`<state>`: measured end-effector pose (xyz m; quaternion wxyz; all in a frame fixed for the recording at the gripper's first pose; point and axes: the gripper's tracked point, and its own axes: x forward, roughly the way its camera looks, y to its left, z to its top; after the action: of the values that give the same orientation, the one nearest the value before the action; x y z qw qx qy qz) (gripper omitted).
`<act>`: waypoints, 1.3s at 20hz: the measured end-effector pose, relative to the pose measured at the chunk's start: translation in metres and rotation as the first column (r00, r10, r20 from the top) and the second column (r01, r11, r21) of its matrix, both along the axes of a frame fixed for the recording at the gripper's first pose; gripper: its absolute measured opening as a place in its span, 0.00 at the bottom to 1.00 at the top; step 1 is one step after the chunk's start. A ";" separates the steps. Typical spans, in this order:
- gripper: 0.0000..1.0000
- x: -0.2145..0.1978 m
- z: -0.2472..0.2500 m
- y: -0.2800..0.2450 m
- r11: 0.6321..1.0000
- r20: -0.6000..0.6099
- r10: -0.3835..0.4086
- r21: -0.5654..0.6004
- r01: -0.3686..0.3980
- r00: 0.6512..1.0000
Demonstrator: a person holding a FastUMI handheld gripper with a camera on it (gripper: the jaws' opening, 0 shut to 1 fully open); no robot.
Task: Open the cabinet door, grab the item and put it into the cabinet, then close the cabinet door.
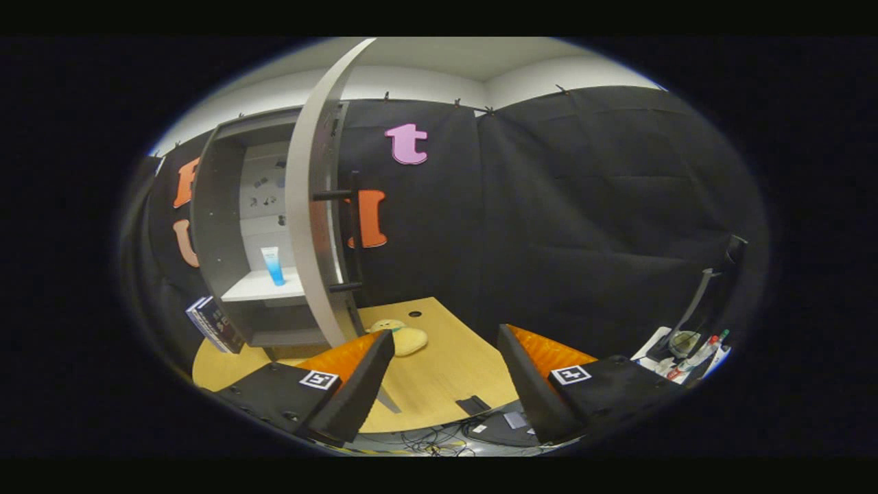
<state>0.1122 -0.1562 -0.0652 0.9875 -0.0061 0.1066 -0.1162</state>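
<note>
With the cabinet door [312, 206] swung open, the gripper [446, 384] hangs wide open and empty above the tabletop [446, 343], so grabbing comes next, probably by reaching forward-left to the yellow plush toy [405, 337] lying near the cabinet's [212, 226] base.

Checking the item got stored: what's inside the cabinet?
A blue tube stands on the cabinet shelf. The open door hides the right part. The gripper is open, holding nothing.

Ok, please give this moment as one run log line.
gripper: open, empty | cabinet door: open | blue tube: on shelf | plush toy: on table
</note>
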 end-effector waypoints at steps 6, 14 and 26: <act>0.97 0.016 -0.010 0.022 0.999 -0.004 0.033 -0.011 -0.033 0.999; 0.94 0.020 -0.023 0.031 1.000 -0.010 0.001 -0.015 -0.001 1.000; 0.93 0.010 -0.031 0.086 0.998 -0.025 0.064 -0.003 -0.064 0.998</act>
<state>0.1226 -0.0707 -0.0966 0.9893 -0.0131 0.1184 -0.0848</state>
